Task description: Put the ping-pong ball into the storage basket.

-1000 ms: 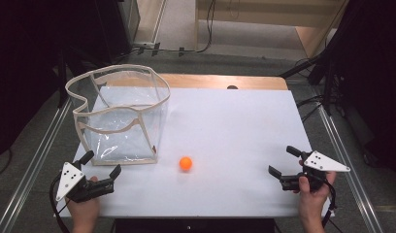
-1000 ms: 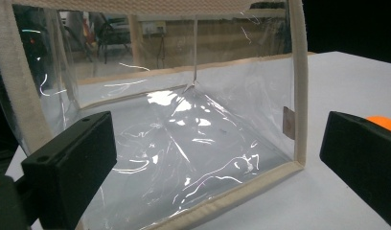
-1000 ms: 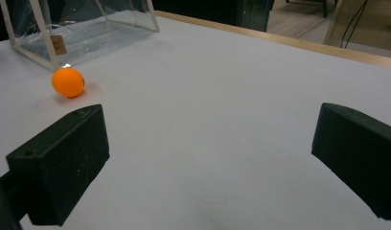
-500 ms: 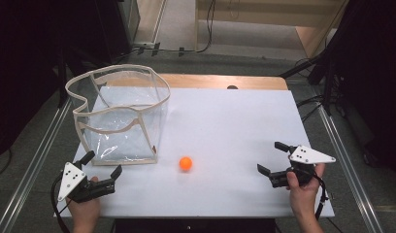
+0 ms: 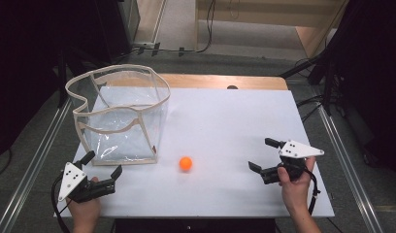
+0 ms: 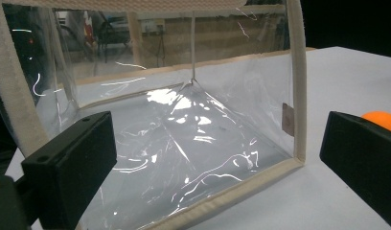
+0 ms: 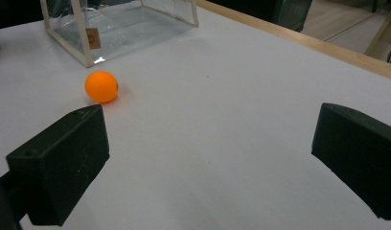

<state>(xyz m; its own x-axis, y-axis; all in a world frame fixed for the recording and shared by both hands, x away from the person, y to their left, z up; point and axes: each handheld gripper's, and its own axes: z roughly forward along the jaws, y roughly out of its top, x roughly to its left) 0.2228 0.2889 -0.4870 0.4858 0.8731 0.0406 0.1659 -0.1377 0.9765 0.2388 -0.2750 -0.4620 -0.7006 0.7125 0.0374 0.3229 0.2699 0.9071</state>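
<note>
Right claw (image 5: 265,156) hangs low over the tabletop (image 5: 235,121), jaws spread wide and gripping nothing, pointed toward the orange ball (image 5: 186,163), which sits alone on the white surface, well apart from it and just off the near right corner of the clear bag (image 5: 119,115). In the right gripper view that ball (image 7: 101,86) lies ahead and left of the jaws. It looks like a light, hard, smooth little sphere, so likely to roll or squirt out under a careless pinch; the safest hold seems to be across its widest middle, jaws square on either side. Left claw (image 5: 104,165) is also released, empty, parked at the bag's near wall (image 6: 184,143). Count: one ball, one soft, open-topped bag with fabric trim, two claws.
</note>
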